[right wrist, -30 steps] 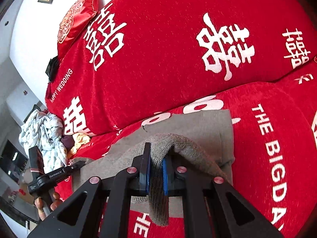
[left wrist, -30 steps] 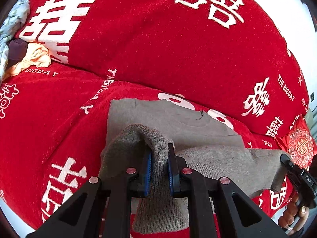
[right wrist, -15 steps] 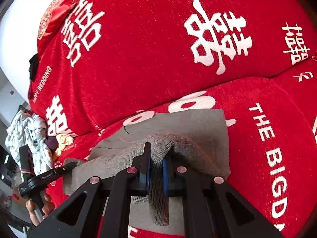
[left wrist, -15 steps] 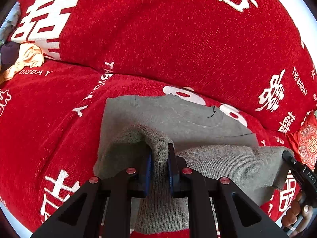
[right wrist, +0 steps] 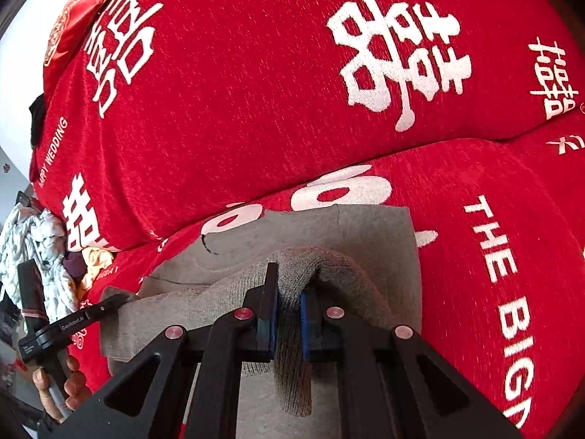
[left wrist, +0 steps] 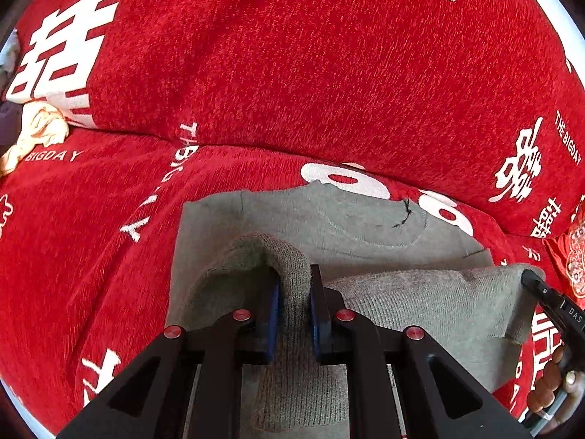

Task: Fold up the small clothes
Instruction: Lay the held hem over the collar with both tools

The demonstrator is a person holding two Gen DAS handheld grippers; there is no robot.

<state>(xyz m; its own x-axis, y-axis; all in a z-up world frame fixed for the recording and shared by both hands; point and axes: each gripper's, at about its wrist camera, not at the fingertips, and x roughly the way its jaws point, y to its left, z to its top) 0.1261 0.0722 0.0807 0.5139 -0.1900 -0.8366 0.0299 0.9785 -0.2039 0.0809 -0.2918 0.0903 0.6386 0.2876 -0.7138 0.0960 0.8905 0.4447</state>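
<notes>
A small grey knit sweater (left wrist: 340, 219) lies on the red sofa seat, its neckline toward the backrest. My left gripper (left wrist: 294, 292) is shut on the left part of its bottom hem and holds it raised over the sweater's body. My right gripper (right wrist: 289, 300) is shut on the right part of the same hem, seen in the right wrist view over the sweater (right wrist: 329, 226). The lifted hem spans between the two grippers as a fold. Each gripper shows at the edge of the other's view: the right one (left wrist: 548, 300), the left one (right wrist: 91, 314).
The sofa has a red cover (left wrist: 292, 73) with white characters. A pile of other clothes (right wrist: 40, 252) lies at the left end, also showing in the left wrist view (left wrist: 36, 131). A red embroidered cushion (right wrist: 76, 11) sits on the backrest, and another shows at the right (left wrist: 574, 252).
Both grippers have carried the lifted hem forward toward the backrest, over the sweater's body. The neckline now sits closer to the fingertips in both views.
</notes>
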